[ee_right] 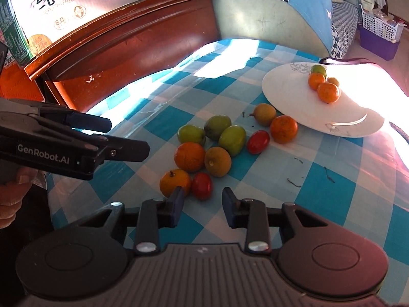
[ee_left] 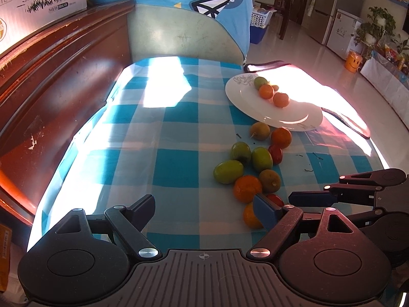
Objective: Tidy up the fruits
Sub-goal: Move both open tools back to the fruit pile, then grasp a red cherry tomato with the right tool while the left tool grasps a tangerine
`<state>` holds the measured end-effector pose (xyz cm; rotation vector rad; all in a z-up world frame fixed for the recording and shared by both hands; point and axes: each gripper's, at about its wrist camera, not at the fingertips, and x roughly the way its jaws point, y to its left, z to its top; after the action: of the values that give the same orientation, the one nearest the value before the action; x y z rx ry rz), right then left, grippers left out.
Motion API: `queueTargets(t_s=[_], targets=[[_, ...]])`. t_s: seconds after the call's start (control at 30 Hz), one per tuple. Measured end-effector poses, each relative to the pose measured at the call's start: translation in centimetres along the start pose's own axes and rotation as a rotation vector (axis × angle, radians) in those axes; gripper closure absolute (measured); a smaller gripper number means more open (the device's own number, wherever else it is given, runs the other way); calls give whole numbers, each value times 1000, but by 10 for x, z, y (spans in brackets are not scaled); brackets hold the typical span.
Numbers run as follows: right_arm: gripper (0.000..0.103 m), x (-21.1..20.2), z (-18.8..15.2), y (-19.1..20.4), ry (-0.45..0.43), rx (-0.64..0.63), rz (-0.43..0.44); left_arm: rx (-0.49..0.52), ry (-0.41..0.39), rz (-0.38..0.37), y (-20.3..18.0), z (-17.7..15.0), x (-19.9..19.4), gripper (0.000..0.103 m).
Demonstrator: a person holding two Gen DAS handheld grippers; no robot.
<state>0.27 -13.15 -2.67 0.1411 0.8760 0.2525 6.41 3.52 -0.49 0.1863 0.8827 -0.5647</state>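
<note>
Several loose fruits lie in a cluster on the blue checked cloth (ee_right: 332, 204): green ones (ee_right: 232, 140), oranges (ee_right: 189, 156), brownish ones (ee_right: 217, 161) and red tomatoes. A white plate (ee_right: 286, 89) at the far right holds two oranges (ee_right: 328, 92), a green fruit and a small brown one. My right gripper (ee_right: 203, 199) is open, with a red tomato (ee_right: 202, 185) just ahead of its tips and an orange (ee_right: 173, 183) by its left finger; the pads touch neither. My left gripper (ee_left: 204, 207) is open and empty, left of the cluster (ee_left: 260, 158).
A dark wooden headboard (ee_left: 64, 76) runs along the left with a milk carton box (ee_right: 76, 5) on top. A blue-covered cushion (ee_left: 179, 33) stands behind the cloth. The cloth drops off at the right edge. A hand (ee_right: 15, 186) holds the left gripper (ee_right: 126, 136).
</note>
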Motion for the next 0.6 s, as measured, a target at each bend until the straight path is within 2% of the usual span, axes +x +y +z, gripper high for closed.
queueTargets(t_s=[0.13,0.33,0.47,0.6], targets=[[72,4,1,1,-6,-13,-8,12,0,-19,-2,-2,-1,18],[85,8,0,-1,1,-11,-9,46,7,-55,-9,-6,-1,18],[85,5,-1,-4,11,-3,-3,92,19,-74,-17,-10,2,19],[85,-5,-3,-11,27,9,-35,114,28,-99,-24,-13,7,20]])
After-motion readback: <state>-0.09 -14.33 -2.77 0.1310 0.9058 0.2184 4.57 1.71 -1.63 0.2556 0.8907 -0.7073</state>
